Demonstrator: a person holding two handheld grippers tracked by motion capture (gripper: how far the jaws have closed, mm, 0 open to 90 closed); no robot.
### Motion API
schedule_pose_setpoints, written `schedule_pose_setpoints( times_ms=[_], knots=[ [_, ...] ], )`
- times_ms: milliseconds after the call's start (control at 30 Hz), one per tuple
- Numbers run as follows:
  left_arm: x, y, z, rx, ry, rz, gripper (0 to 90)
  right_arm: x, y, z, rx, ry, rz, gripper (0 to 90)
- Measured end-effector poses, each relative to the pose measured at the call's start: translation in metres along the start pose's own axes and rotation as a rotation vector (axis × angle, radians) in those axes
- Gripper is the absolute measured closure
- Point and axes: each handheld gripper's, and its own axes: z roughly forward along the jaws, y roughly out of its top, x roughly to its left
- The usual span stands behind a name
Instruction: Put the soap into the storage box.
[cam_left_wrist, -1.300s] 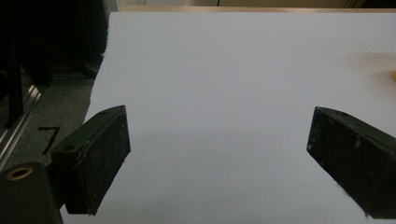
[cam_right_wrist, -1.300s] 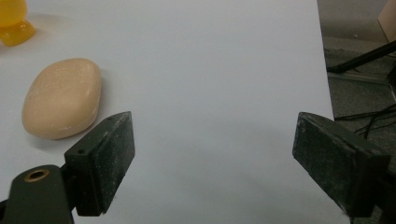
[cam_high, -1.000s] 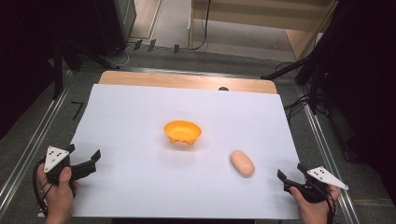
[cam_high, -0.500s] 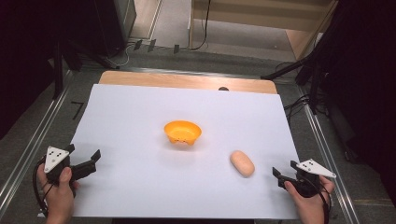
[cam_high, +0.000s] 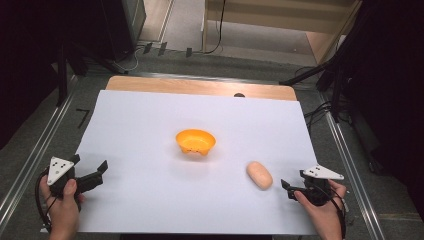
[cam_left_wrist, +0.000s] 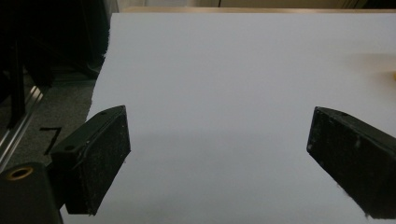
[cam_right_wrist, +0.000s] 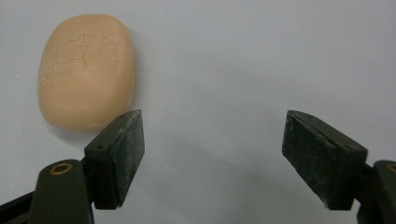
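The right hand-held gripper (cam_high: 289, 189) hovers low over the desk, its jaws having just narrowed yet apart and empty; the peach-coloured oval bar of soap (cam_high: 259, 175) lies just beside its tip, off the line between the jaws in the right gripper view. Closing now would likely nip air or nudge the smooth bar away – it could skid. The left hand-held gripper (cam_high: 98, 173) rests open (well apart). A small orange plastic bowl (cam_high: 195, 141) sits mid-sheet on white paper (cam_high: 150, 120) over the wooden desk (cam_high: 200, 86); dark surroundings.

The bread roll (cam_right_wrist: 86, 70) looks matt and finely pitted. Beside it, the white sheet (cam_high: 150, 125) is smooth, matt paper. Beyond the sheet, the table edge (cam_high: 200, 86) is wood.
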Motion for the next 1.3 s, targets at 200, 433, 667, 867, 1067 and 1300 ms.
schedule_pose_setpoints(
  times_ms=[200,433,667,867,1067,1300],
  knots=[
    [0.000,0.000,0.000,-0.001,0.001,-0.001,6.7,0.004,0.006,0.001,0.015,0.022,-0.018,19.6],
    [0.000,0.000,0.000,0.001,0.002,-0.001,6.7,0.012,0.017,0.006,0.047,0.060,-0.057,15.8],
    [0.000,0.000,0.000,0.000,0.001,-0.001,6.7,0.021,0.028,0.012,0.091,0.093,-0.060,13.4],
    [0.000,0.000,0.000,0.000,-0.001,-0.001,6.7,0.026,0.033,0.015,0.109,0.105,-0.060,13.2],
    [0.000,0.000,0.000,-0.001,0.000,-0.001,6.7,0.033,0.040,0.020,0.124,0.116,-0.073,12.1],
    [0.000,0.000,0.000,-0.001,-0.001,-0.001,6.7,0.043,0.049,0.028,0.149,0.139,-0.081,9.2]
  ],
)
